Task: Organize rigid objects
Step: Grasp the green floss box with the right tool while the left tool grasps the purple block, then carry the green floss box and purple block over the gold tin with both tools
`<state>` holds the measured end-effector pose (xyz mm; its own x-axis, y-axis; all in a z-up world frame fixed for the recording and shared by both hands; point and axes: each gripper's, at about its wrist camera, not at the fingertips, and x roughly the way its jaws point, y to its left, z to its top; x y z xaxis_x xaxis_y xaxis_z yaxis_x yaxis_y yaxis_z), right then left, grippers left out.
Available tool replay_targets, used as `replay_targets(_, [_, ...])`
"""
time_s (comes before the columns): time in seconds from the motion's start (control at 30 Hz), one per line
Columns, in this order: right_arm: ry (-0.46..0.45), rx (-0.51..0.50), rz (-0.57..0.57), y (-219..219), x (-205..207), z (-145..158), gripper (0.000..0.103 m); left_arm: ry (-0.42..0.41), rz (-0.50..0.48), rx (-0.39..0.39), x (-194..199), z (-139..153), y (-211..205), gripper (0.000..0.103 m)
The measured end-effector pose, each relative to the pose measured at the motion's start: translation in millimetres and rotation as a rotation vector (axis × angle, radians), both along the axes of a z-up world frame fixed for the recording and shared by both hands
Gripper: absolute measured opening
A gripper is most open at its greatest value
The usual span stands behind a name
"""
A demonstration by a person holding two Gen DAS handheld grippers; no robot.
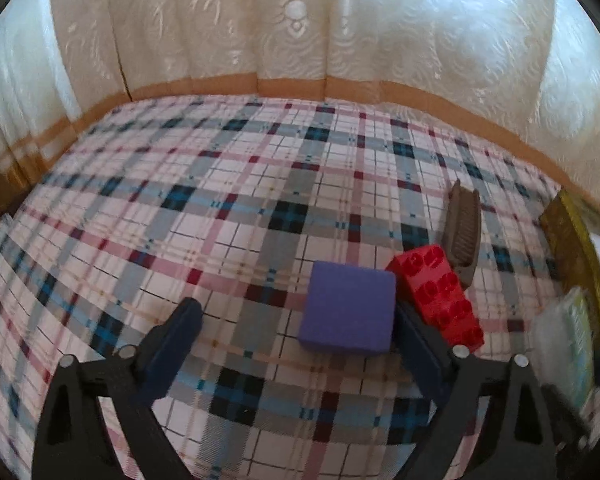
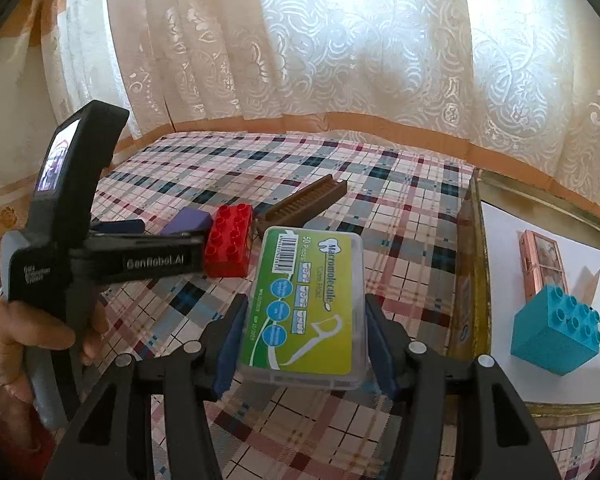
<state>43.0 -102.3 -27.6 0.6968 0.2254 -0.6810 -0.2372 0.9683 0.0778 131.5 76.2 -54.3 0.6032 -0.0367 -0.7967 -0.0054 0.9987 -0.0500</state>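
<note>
Left tool (image 1: 296,320) gapes around the purple block (image 1: 348,312); right tool (image 2: 304,328) clamps the floss box (image 2: 304,300).

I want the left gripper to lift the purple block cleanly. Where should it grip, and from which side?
Grip the purple block across its two flat side faces, coming from the near side. The left gripper is open and its right finger sits between the block and the red brick. The gripper sits off-centre, so shifting right before closing seems wise.

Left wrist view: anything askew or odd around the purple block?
Nothing damaged or spilled. The purple block, red brick and brown comb lie bunched at mismatched angles; the open left gripper is off-centre, its right finger squeezed between block and brick.
</note>
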Motion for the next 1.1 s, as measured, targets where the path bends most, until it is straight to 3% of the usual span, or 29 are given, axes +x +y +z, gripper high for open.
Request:
replay_targets(0.13, [-0.001,0.004,0.000,-0.4,-1.4,0.1,0.058,-0.003,-0.002,-0.003,-0.3,0.6,-2.5,0.092])
replay_targets(0.17, [0.000,0.005,-0.001,-0.2,-1.3,0.2,0.058,-0.011,-0.006,-0.006,-0.9,1.5,-2.2,0.076])
replay_targets(0.2, [0.004,0.010,-0.002,-0.9,-1.2,0.3,0.058,-0.032,-0.016,-0.016,-3.5,4.3,-4.2,0.052])
replay_targets(0.23, [0.006,0.012,-0.003,-0.6,-0.7,-0.6,0.058,-0.039,-0.029,-0.027,-4.6,5.1,-3.9,0.042])
replay_targets(0.27, [0.010,0.017,-0.004,-1.4,-0.5,-0.7,0.058,-0.041,-0.038,-0.037,-4.2,5.5,-3.4,0.039])
replay_targets(0.43, [-0.005,0.024,-0.004,-2.2,-2.4,-0.5,0.058,-0.069,-0.027,-0.075,-8.0,9.8,4.3,0.039])
replay_targets(0.7, [-0.126,0.048,0.000,-3.7,-16.9,15.0,0.058,-0.289,0.046,-0.171,-36.4,35.0,23.2,0.039])
replay_targets(0.9, [-0.253,0.029,-0.018,-10.4,-30.7,31.8,0.058,-0.438,0.020,-0.159,-53.0,50.4,13.1,0.039])
replay_targets(1.1, [-0.305,-0.016,-0.037,-19.6,-39.4,37.4,0.058,-0.490,0.038,-0.138,-60.9,55.2,7.6,0.039])
